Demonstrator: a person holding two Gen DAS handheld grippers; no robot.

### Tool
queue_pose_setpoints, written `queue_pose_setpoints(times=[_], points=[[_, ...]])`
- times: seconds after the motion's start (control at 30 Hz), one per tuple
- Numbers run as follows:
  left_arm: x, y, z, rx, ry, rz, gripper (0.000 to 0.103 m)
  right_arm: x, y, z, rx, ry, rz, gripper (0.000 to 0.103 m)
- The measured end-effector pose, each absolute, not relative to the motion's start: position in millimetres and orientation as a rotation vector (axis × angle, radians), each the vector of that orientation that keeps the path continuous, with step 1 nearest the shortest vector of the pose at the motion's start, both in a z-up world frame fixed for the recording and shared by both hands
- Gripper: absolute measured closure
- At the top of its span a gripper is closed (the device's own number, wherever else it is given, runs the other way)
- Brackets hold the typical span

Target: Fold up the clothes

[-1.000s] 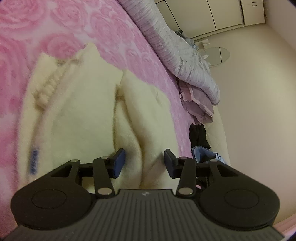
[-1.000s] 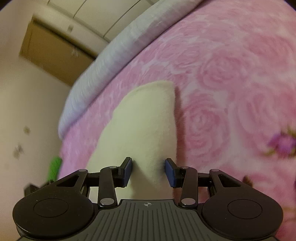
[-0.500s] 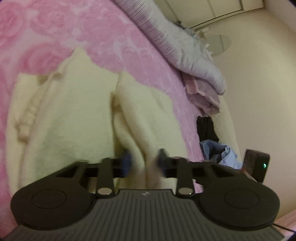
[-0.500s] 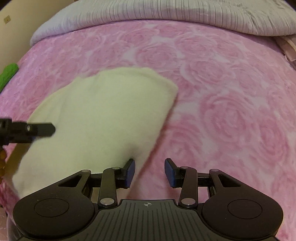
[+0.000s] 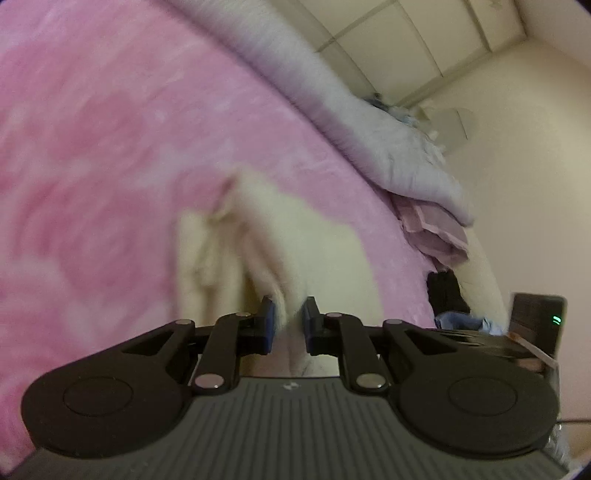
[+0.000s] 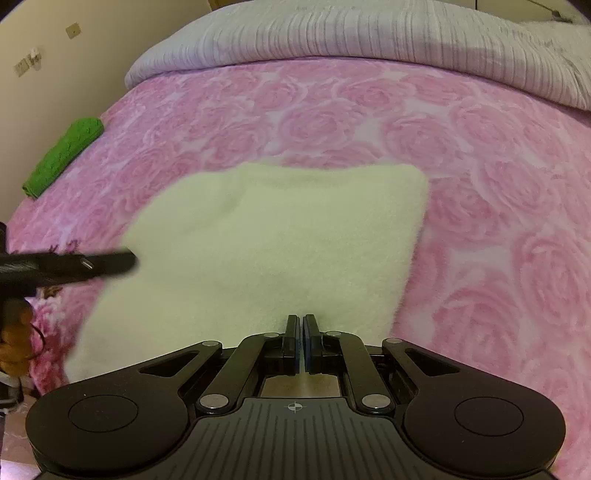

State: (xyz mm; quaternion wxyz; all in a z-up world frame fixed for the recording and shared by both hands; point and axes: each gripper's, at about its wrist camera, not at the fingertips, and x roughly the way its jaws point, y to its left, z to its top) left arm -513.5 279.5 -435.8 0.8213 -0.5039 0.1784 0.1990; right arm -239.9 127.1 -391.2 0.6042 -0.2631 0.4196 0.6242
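We see a cream garment (image 6: 280, 251) lying partly folded at the centre of a pink bedspread (image 6: 498, 221). Our left gripper (image 5: 288, 321) pinches a bunched fold of it. Our right gripper (image 6: 300, 343), at six o'clock, is closed on its near edge. Folding seems midway. No containers appear.

I see a fuzzy, matt cream fleece garment (image 6: 280, 251) on a plush pink rose-embossed blanket (image 6: 480, 221), a ribbed grey quilt (image 6: 351, 33), and matt black plastic grippers (image 6: 300, 325).
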Motion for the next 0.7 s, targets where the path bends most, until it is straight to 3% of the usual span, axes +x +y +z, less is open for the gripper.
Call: queue_pose_setpoints(times=[0.47,0.7], points=[[-507,276,-431,-1.087,0.380,0.424,0.087,-240,125,-395,-0.539,0.970,1.420,0.096],[-514,267,-409,-0.992,0.349,0.415,0.092,-229,116,-395,-0.413,1.049,1.472,0.095]])
